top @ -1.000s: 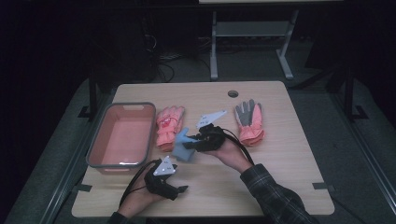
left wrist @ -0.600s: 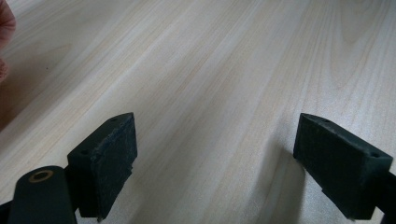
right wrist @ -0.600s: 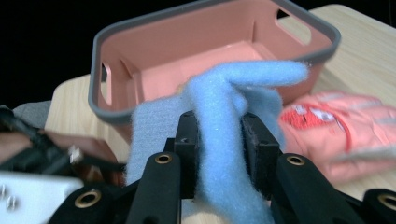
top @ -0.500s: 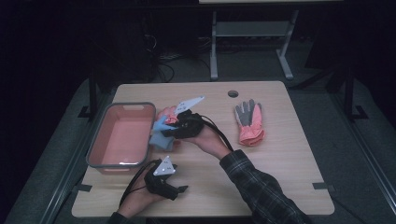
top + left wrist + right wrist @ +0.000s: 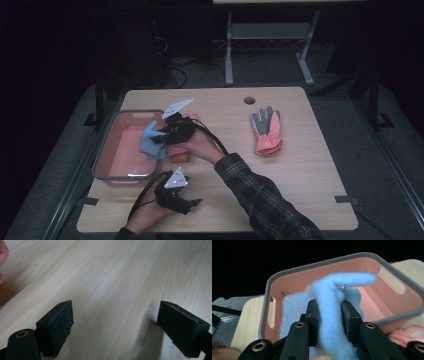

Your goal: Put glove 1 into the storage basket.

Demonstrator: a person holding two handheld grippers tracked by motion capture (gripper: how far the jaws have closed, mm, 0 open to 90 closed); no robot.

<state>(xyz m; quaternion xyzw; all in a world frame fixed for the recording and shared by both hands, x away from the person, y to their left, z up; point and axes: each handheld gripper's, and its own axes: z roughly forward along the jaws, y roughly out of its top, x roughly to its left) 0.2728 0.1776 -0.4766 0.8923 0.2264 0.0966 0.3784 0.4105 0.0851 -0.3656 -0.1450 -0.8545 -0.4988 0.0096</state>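
Note:
My right gripper [image 5: 159,136] is shut on a light blue fleece glove [image 5: 151,142] and holds it in the air over the right rim of a pink bin with a grey rim [image 5: 115,146]. In the right gripper view the blue glove [image 5: 329,305] is pinched between the pads, its fingers drooping toward the pink bin [image 5: 287,282] ahead. My left gripper [image 5: 194,202] rests near the table's front edge, open and holding nothing. In the left gripper view its wide-apart pads [image 5: 58,322] stand over bare wood.
A pink and grey ski glove [image 5: 267,131] lies flat at the table's right of centre. Another pink glove [image 5: 180,150] lies beside the bin under my right hand. A round cable hole [image 5: 249,100] sits near the table's far edge.
My right gripper has carried the blue glove leftward and slightly up, from the table's middle to over the bin's right rim. The left gripper has stayed still.

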